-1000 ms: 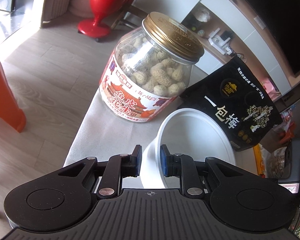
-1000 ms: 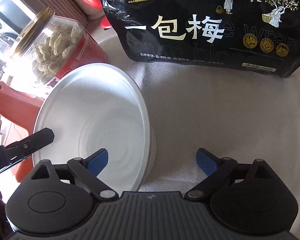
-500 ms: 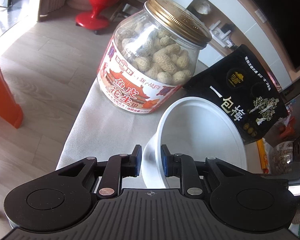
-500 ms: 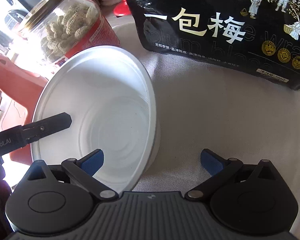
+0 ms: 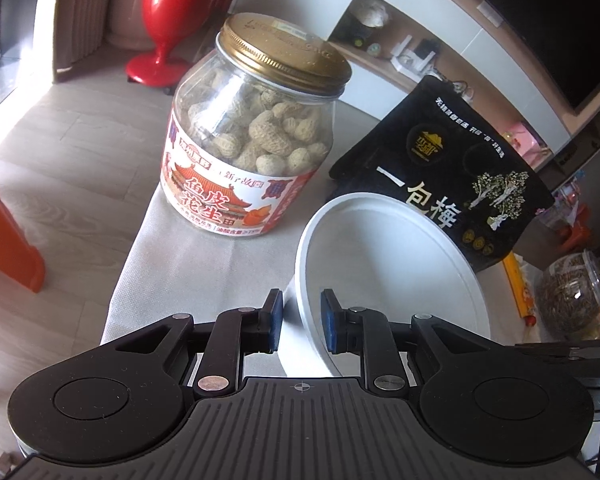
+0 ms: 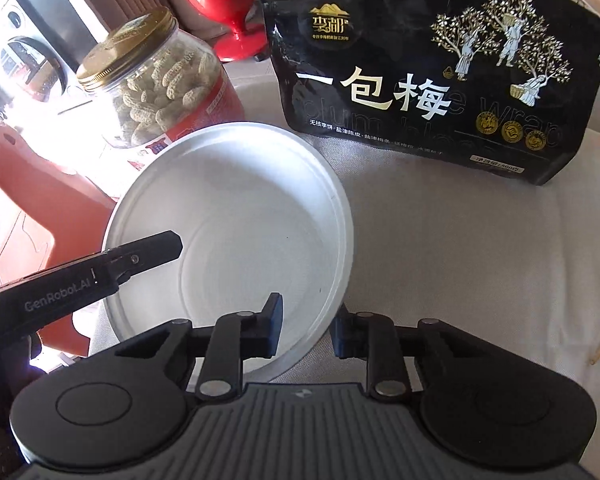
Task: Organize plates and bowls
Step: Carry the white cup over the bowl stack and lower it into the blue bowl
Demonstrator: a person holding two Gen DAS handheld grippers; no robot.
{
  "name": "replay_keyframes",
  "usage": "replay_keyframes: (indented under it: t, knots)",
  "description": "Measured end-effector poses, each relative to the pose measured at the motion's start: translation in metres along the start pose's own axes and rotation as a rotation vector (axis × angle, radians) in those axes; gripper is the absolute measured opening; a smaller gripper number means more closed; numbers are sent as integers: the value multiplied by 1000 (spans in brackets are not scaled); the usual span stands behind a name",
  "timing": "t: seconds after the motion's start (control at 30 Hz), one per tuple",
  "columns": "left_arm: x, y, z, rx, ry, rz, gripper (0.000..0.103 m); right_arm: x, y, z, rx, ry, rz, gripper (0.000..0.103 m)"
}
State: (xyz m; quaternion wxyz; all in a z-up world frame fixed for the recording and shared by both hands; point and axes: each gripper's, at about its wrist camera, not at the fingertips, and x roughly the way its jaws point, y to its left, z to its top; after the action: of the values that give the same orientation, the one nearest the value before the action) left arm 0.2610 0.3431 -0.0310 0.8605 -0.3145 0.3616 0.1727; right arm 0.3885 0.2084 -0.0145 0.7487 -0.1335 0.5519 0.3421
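Observation:
A white bowl (image 5: 388, 264) sits tilted over the grey tablecloth, between a peanut jar and a black snack bag. My left gripper (image 5: 300, 320) is shut on the bowl's near wall, one blue pad inside and one outside. In the right wrist view the same bowl (image 6: 240, 208) fills the middle. My right gripper (image 6: 306, 326) is shut on its near right rim. The left gripper's black finger (image 6: 140, 256) lies across the bowl's left rim there. The bowl's underside is hidden.
A peanut jar (image 5: 252, 152) with a gold lid stands behind the bowl at the table's left edge. A black snack bag (image 6: 432, 68) stands upright behind it. A glass jar (image 5: 572, 296) is at far right. An orange stool (image 5: 4, 240) and a red vase (image 5: 168, 20) are on the floor.
The right gripper's jaws went from wide open to closed on the bowl's rim, and that view rose a little. The left gripper kept its hold on the bowl.

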Motion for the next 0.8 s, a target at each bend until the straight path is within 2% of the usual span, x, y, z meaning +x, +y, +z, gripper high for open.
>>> replay_keyframes:
  t: [0.1, 0.27, 0.43, 0.53, 0.63, 0.7, 0.8]
  knots:
    - [-23, -22, -2, 42, -51, -31, 22, -41, -1, -11, 1, -62, -11, 24]
    - [-68, -64, -18, 108, -86, -167, 22, -114, -15, -48, 4, -146, -78, 24]
    - [-98, -112, -59, 234, -76, -237, 23, -164, -53, -100, 70, -195, -88, 24]
    - [-108, -125, -89, 233, -85, -273, 23, -181, -72, -136, 99, -207, -81, 24]
    - [-108, -140, -119, 250, -23, -269, 23, -183, -85, -165, 131, -177, -87, 24]
    - [-106, -149, -132, 294, 30, -265, 25, -183, -95, -183, 150, -156, -96, 24]
    - [-98, -154, -143, 306, 81, -295, 27, -179, -110, -204, 193, -147, -92, 24]
